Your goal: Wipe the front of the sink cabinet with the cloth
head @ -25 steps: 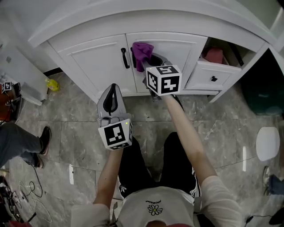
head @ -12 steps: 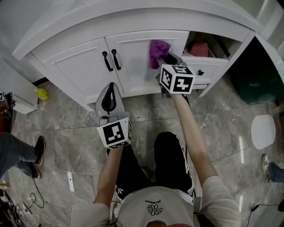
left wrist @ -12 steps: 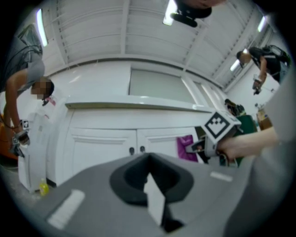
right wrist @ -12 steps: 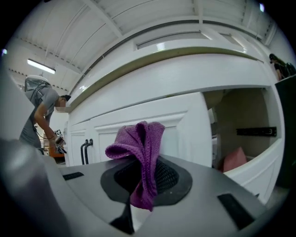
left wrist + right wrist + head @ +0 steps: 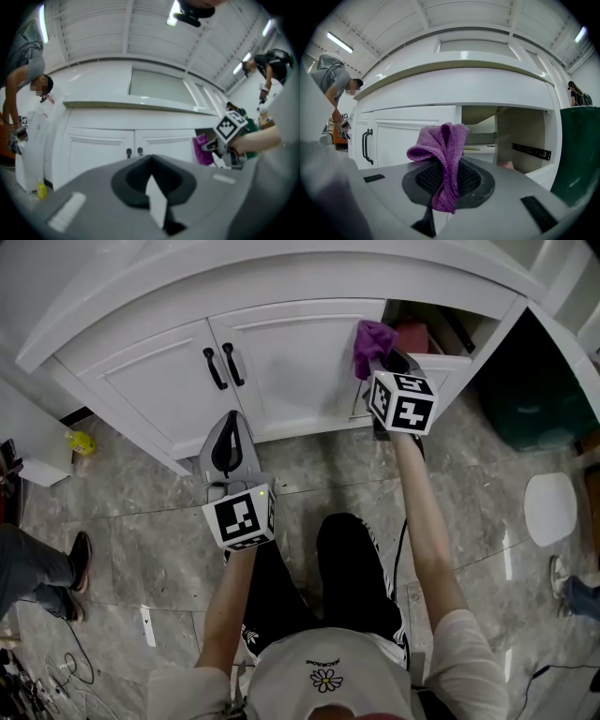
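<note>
Right gripper (image 5: 382, 357) was clamped shut on the purple cloth (image 5: 443, 150), which bunched up above the jaws and hung down between them. In the head view the cloth sat at the right edge of the right-hand door (image 5: 295, 357) of the sink cabinet (image 5: 141, 381), just beside the open compartment (image 5: 427, 329). Contact with the door face could not be told.

Change over 1.0 s: the cloth had travelled rightward across that door, from just beside the black handles (image 5: 223, 366) to its far edge. The right arm had swung with it.

Left gripper (image 5: 232, 432) stayed low over the grey tiled floor (image 5: 112, 512), well apart from the cabinet, with its jaws together and nothing between them.
</note>
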The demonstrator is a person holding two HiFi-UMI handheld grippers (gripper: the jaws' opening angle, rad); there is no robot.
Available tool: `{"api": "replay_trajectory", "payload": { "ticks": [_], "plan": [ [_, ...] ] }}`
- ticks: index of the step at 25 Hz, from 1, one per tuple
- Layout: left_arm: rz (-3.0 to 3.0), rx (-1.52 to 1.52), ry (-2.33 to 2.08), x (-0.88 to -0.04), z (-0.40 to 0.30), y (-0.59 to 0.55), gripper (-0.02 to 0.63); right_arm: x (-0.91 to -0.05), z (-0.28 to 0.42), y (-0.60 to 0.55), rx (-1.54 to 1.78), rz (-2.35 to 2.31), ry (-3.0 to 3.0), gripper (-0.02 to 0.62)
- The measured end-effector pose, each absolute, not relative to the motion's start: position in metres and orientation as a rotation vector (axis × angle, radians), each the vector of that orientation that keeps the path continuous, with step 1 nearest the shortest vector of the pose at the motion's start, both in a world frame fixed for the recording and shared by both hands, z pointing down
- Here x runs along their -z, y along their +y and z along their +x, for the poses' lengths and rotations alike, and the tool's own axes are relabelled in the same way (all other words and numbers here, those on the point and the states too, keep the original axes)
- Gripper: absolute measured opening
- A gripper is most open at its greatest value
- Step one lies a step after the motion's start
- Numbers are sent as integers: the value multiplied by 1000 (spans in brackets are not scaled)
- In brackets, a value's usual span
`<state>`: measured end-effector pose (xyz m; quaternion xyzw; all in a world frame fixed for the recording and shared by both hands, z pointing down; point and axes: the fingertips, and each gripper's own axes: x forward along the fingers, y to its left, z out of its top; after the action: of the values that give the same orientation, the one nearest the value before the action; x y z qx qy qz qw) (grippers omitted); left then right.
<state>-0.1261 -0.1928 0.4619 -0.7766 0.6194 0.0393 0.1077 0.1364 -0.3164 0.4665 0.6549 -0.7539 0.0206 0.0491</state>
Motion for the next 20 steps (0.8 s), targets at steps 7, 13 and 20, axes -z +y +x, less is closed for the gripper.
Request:
{"api": "replay_trajectory", "payload": {
  "ticks": [7,13,20],
  "plan": [
    [-2281,-109,1846,-466,-134,-191,5,-466,140,-315,-107,2018,-2310,54],
    [-2255,-116,1897,-471,-154,-189,5,-464,82,-291,-185,1897,-2532,54],
    [-2243,-79,1920,-485,-171,-185,5,-511,-56,-275,-78,1465,-2710,54]
  ]
}}
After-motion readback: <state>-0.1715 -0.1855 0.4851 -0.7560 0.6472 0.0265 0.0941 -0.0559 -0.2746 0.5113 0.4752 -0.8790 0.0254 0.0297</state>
